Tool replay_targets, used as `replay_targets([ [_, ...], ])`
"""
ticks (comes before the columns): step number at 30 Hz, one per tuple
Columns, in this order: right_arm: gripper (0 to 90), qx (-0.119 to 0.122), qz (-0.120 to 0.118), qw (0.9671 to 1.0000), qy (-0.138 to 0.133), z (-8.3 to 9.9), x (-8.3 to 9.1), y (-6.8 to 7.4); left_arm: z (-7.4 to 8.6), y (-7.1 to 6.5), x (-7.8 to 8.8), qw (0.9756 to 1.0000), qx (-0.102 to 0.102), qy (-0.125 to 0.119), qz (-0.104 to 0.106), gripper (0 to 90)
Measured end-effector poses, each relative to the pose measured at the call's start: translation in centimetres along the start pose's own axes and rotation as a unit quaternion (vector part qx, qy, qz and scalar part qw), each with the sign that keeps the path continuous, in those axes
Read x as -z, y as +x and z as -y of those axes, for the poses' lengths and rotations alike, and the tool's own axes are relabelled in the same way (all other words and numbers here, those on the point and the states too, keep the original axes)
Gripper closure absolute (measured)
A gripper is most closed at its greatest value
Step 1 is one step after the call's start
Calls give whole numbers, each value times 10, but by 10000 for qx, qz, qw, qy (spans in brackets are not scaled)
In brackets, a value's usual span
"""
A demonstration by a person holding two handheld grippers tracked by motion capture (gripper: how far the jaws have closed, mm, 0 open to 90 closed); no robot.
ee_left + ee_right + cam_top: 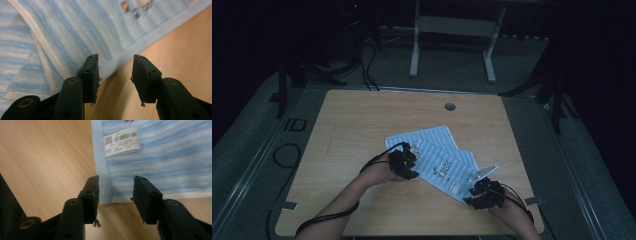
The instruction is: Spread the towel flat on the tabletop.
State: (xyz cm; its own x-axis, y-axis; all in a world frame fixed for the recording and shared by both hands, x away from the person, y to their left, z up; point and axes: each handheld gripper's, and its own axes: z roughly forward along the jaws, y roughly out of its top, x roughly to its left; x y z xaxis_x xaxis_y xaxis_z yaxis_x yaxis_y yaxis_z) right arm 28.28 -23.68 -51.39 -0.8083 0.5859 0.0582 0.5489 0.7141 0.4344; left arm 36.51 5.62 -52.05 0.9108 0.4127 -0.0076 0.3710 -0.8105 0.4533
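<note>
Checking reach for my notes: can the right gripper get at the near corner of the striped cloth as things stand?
Probably yes: the right gripper is open, and the blue striped cloth has its corner lying flat on the table just ahead, with nothing between.

The cloth (432, 152) is pale blue with wavy white stripes and a plain light-blue border, plus a white label (121, 142) with a black barcode and a tiny orange-and-dark print (136, 7). Table (362, 120) is light wood grain. Both grippers (403, 162) (484, 194) are all black.
</note>
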Motion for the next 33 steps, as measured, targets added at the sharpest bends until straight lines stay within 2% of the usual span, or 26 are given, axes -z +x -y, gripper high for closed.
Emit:
replay_targets([
  [2, 549, 55, 5, 10000, 42, 2, -4, 5, 0, 1, -6, 9999, 14, 96, -45, 566],
  [4, 551, 143, 58, 9998, 133, 4, -9, 9, -1, 2, -9, 9999, -2, 72, -103, 576],
  [7, 600, 265, 320, 9990, 182, 2, -13, 14, -5, 5, -11, 9996, -92, 101, -265, 615],
  [8, 600, 265, 320, 9990, 182, 2, -13, 14, -7, 8, -12, 9995, -77, 100, -275, 615],
  [9, 605, 318, 408, 9985, 189, 0, -14, 14, -11, 13, -14, 9993, -26, 85, -373, 615],
  [12, 683, 311, 471, 9983, 146, -7, -17, 8, -19, 25, -18, 9988, 113, 80, -465, 667],
  [15, 773, 234, 569, 9980, 129, -13, -19, -4, -26, 34, -22, 9980, 295, -1, -561, 787],
  [16, 793, 201, 574, 9981, 135, -16, -20, -8, -29, 37, -24, 9975, 451, -31, -534, 846],
  [20, 821, 145, 623, 9978, 159, -23, -23, -19, -36, 42, -27, 9961, 638, -72, -607, 875],
  [23, 824, 77, 605, 9980, 166, -26, -23, -24, -37, 41, -27, 9953, 678, -40, -689, 882],
  [24, 825, 98, 618, 9979, 170, -27, -22, -25, -37, 38, -22, 9943, 721, -73, -784, 882],
  [26, 826, 88, 588, 9981, 144, -27, -20, -25, -37, 38, -17, 9936, 797, -142, -792, 882],
  [27, 826, 110, 595, 9981, 117, -27, -17, -25, -36, 36, -10, 9920, 910, -246, -844, 882],
  [28, 827, 127, 660, 9977, -26, -29, -6, -25, -35, 32, 8, 9915, 917, -337, -854, 881],
  [29, 827, 135, 691, 9975, -78, -30, -1, -24, -33, 28, 18, 9906, 930, -403, -913, 881],
  [31, 828, 166, 748, 9967, -268, -32, 14, -22, -27, 19, 39, 9897, 1068, -552, -775, 880],
  [33, 828, 259, 782, 9956, -437, -33, 30, -16, -18, 0, 58, 9903, 944, -628, -809, 880],
])
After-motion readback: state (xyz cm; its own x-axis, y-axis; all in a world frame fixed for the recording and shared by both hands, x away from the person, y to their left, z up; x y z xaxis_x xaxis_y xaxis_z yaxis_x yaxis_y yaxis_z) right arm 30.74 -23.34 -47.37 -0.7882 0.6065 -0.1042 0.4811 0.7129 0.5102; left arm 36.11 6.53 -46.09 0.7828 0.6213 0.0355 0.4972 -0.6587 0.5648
